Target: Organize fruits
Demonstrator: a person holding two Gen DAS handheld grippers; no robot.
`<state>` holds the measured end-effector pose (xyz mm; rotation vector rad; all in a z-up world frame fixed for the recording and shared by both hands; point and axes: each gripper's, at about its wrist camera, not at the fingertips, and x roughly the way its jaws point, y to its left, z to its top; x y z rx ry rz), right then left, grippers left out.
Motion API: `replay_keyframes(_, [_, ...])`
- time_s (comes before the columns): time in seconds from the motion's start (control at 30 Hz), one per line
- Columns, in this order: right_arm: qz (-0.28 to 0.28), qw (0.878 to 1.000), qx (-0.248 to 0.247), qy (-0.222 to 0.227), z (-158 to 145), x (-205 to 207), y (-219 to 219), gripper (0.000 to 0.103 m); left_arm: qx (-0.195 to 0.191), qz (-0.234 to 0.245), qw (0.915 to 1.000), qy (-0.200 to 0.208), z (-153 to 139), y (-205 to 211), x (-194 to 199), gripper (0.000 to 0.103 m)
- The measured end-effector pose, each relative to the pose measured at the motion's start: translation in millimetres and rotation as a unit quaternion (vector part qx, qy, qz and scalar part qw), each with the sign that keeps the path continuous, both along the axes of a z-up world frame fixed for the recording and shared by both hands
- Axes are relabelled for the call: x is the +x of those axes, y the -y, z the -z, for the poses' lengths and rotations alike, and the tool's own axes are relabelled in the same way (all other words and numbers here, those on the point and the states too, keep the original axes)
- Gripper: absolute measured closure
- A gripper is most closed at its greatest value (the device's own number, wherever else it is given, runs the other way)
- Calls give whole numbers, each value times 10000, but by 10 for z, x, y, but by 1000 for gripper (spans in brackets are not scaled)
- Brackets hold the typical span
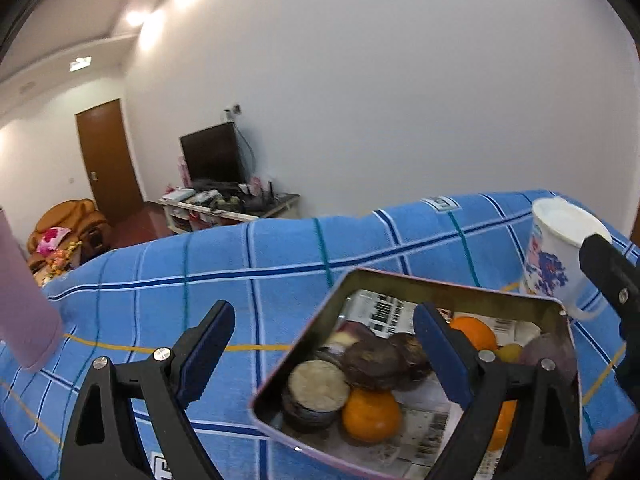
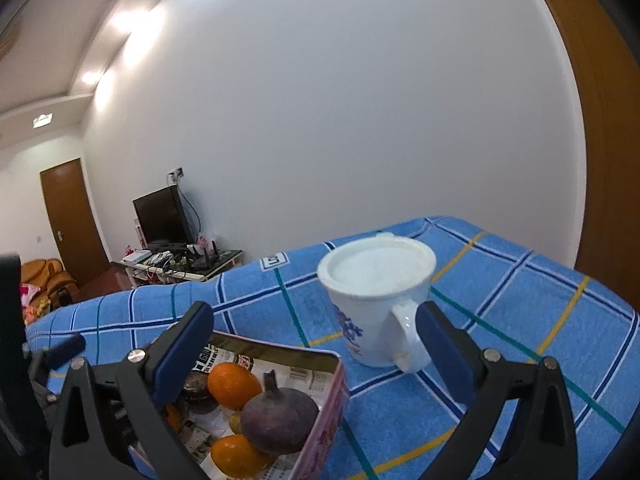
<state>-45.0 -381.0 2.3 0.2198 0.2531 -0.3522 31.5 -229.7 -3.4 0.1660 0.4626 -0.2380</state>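
Fruit (image 2: 234, 385) lies loose in the paper-lined tin (image 2: 325, 398) on the blue checked cloth (image 1: 280, 248). Both the left hand-held gripper (image 1: 324, 344) and right hand-held gripper (image 2: 316, 344) hover apart, empty; approach an orange from above, avoiding the mug (image 2: 374, 300) beside.

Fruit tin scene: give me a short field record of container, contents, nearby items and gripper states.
container: open tin, lined with printed paper
contents: oranges, dark purple fruits
nearby: white lidded mug, right of the tin
surface: blue plaid cloth
left gripper: open, empty, over the tin
right gripper: open, empty
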Motion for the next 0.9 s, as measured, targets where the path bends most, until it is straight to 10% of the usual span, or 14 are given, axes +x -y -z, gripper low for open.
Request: replay_keyframes(0.9, [335, 9912, -1228, 375, -42, -715, -563, 0, -223, 58, 9991, 365, 71, -525, -827, 11])
